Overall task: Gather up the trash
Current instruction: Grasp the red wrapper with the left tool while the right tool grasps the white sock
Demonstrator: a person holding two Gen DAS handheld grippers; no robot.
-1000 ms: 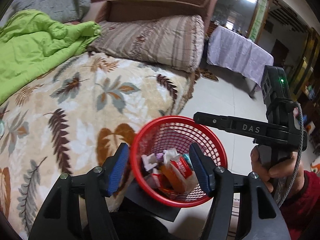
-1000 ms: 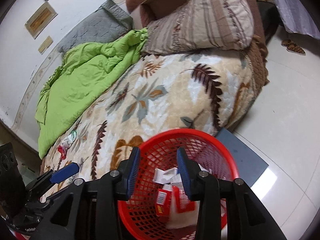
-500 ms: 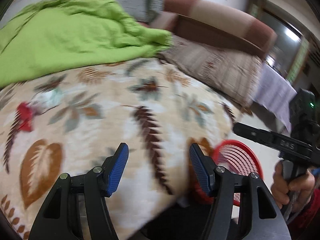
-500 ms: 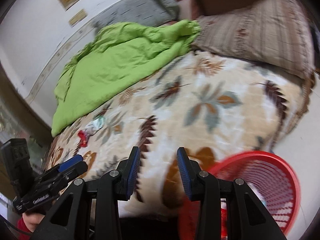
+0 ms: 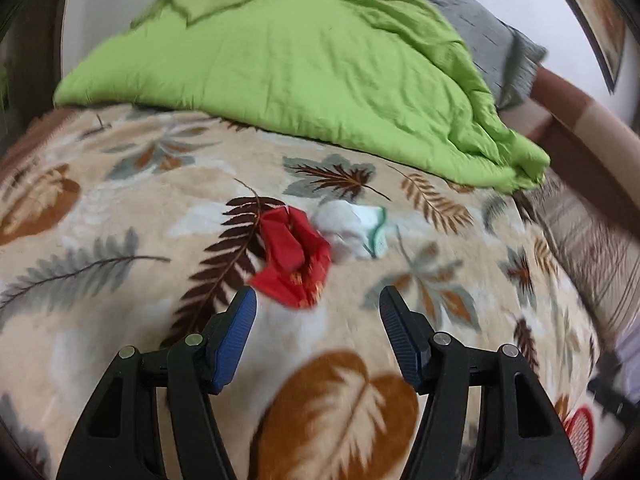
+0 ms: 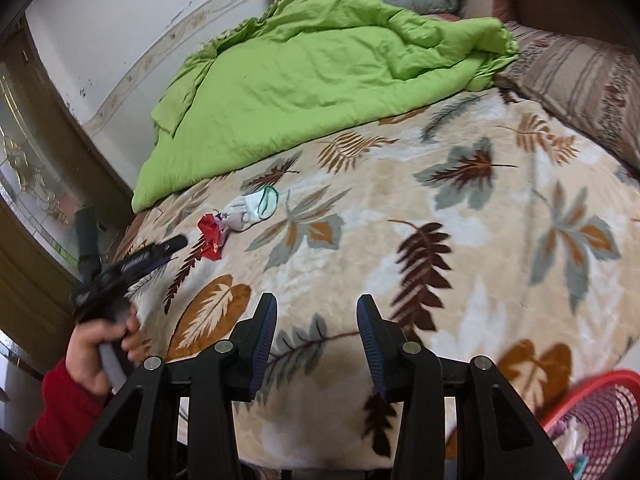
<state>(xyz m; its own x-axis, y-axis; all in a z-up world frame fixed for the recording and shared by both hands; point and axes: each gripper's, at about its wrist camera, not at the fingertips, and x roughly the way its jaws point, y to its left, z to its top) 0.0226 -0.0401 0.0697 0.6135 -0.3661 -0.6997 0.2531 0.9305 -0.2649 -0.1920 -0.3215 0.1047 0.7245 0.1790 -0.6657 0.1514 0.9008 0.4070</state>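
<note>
A crumpled red wrapper (image 5: 294, 254) lies on the leaf-patterned bed cover, touching a crumpled white wrapper with a green edge (image 5: 354, 230) to its right. My left gripper (image 5: 314, 300) is open and empty, its fingertips just short of the red wrapper. In the right wrist view the red wrapper (image 6: 212, 236) and white wrapper (image 6: 252, 208) lie far left, with the left gripper (image 6: 170, 246) close beside them. My right gripper (image 6: 316, 308) is open and empty over the bed's near edge. The red mesh trash basket (image 6: 600, 412) holds trash at bottom right.
A green quilt (image 5: 300, 68) is heaped at the back of the bed, with a grey pillow (image 5: 480, 28) and a striped brown pillow (image 6: 580, 88) to the right. A wooden cabinet with glass (image 6: 28, 200) stands left of the bed. The basket's rim (image 5: 578, 436) shows bottom right.
Both grippers have swung left from above the red basket to over the bed. The left gripper has come close to the red and white wrappers. Both stay open.
</note>
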